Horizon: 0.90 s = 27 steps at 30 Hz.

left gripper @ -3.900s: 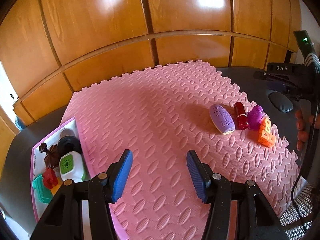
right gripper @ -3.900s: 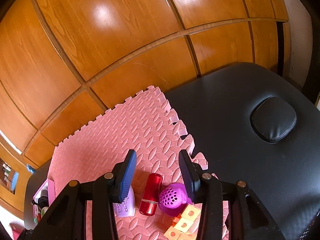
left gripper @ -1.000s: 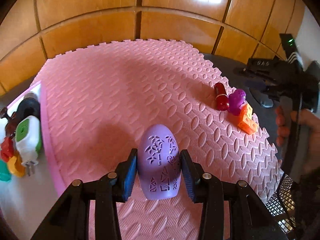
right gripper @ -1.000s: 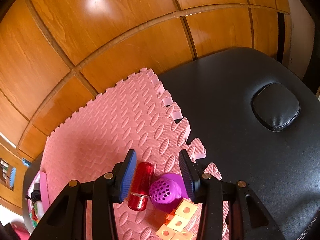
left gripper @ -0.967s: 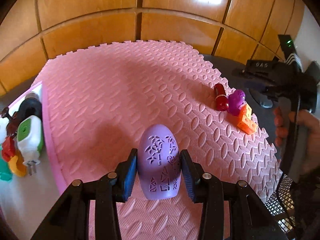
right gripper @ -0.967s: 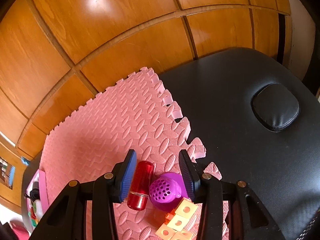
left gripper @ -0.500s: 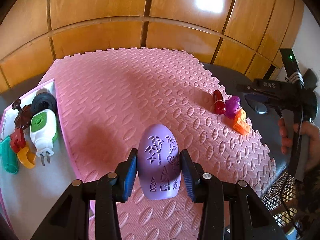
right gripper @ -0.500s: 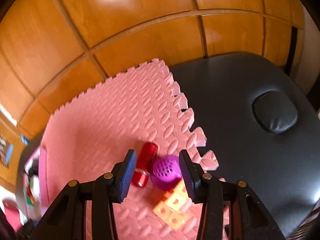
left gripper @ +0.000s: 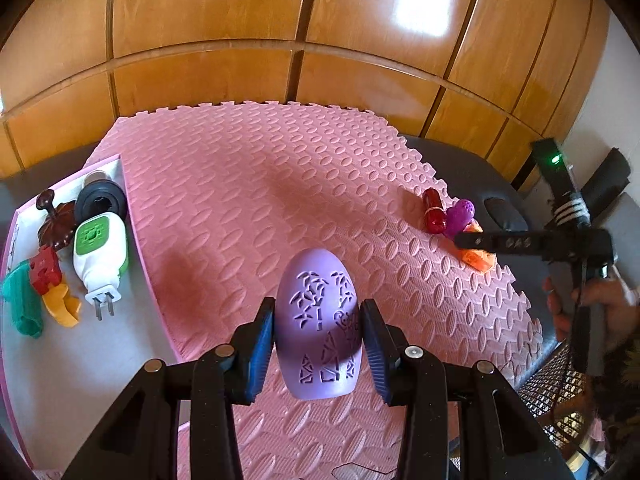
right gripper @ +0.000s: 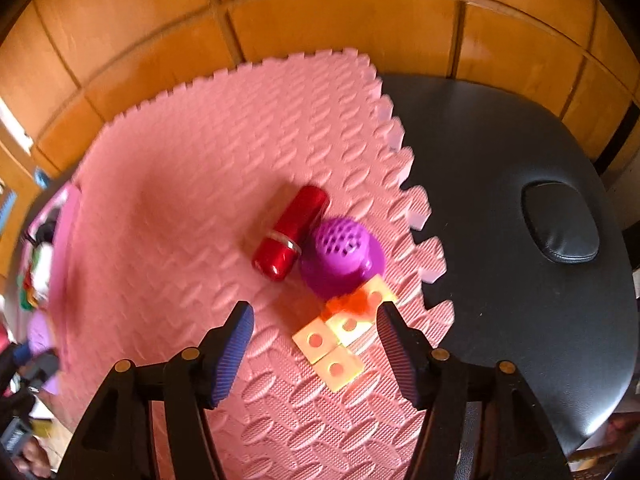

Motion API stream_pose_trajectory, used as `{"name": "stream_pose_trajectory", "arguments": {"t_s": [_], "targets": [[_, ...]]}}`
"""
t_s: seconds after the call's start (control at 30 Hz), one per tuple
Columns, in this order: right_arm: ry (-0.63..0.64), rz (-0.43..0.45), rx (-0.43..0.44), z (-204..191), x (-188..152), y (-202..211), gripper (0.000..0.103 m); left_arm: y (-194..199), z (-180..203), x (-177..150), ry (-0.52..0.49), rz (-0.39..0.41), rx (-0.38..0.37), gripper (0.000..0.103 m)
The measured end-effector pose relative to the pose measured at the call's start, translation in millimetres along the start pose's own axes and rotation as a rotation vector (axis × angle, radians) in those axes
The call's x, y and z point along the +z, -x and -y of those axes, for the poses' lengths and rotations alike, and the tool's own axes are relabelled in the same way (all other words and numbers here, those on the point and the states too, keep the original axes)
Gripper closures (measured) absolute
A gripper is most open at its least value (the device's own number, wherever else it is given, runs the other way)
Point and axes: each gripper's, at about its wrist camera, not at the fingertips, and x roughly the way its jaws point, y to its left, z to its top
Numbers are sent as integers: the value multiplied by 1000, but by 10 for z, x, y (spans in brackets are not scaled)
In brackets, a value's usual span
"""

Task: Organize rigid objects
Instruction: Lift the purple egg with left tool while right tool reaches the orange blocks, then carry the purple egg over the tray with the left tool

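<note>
Left gripper (left gripper: 318,336) clamped on lilac egg-shaped case (left gripper: 318,320), held above pink foam mat (left gripper: 248,184), not yet in white tray (left gripper: 92,344). Tray already holds plug-in device (left gripper: 100,250) and small toys. Right gripper (right gripper: 314,344) jaws opening, empty, over orange block (right gripper: 340,336); red lipstick (right gripper: 290,232) and purple perforated piece (right gripper: 340,256) remain. Tray's near end cut off; right view blurred at left

Left gripper (left gripper: 318,338): angled downward, both blue pads pressed against the sides of the lilac egg-shaped case (left gripper: 319,320), which is carried clear of the surface. Right gripper (right gripper: 316,344): pointed steeply down, jaws opening, nothing gripped between them. The right hand (left gripper: 592,308), apparently bare, grasps its handle.
</note>
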Motion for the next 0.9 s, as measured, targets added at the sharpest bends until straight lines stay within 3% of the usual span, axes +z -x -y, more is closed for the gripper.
{"name": "stream_pose_trajectory", "arguments": {"t_s": [0.07, 0.13, 0.17, 0.33, 0.5, 0.9], "targets": [[23, -4, -55, -23, -13, -75, 39, 21, -17, -2, 5, 4, 1, 61], [21, -27, -71, -7, -37, -141, 59, 39, -34, -7, 7, 8, 3, 61], [24, -22, -75, 3, -56, -150, 62, 47, -43, -9, 9, 9, 3, 61], [35, 8, -101, 11, -113, -122, 63, 94, -106, -7, 29, 17, 9, 61], [5, -2, -74, 60, -109, -118, 62, 232, -220, 13, 58, 48, 32, 61], [29, 26, -88, 17, -144, -93, 62, 582, -655, -19, 142, 129, 166, 61]]}}
